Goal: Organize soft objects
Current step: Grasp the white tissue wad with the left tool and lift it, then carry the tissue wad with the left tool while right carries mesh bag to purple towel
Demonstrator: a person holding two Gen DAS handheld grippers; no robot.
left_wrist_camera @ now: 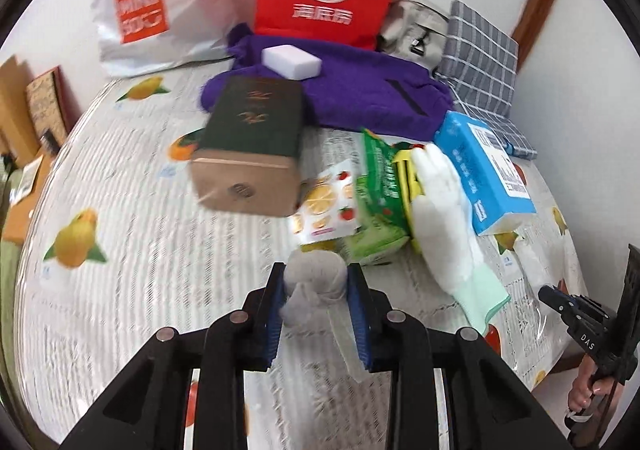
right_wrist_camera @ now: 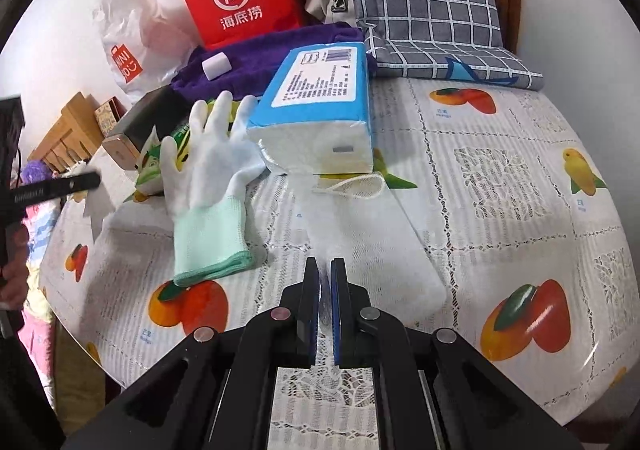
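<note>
Holding a small grey cloth bundle [left_wrist_camera: 314,284] between its blue pads, our left gripper [left_wrist_camera: 316,290] hovers above the counter [left_wrist_camera: 160,250], jaws narrowed onto the fabric. The bundle looks light and squashy, bulging between the pads, so we judge a grip across its knotted middle safest. Our right gripper [right_wrist_camera: 325,278] sits low over a translucent plastic bag [right_wrist_camera: 372,246]; its jaws are nearly together, and we cannot tell whether they pinch the film. Nearby lie a white glove [right_wrist_camera: 208,178], limp and easy to take by its green cuff, and a tissue pack [right_wrist_camera: 316,110], soft but bulky.
</note>
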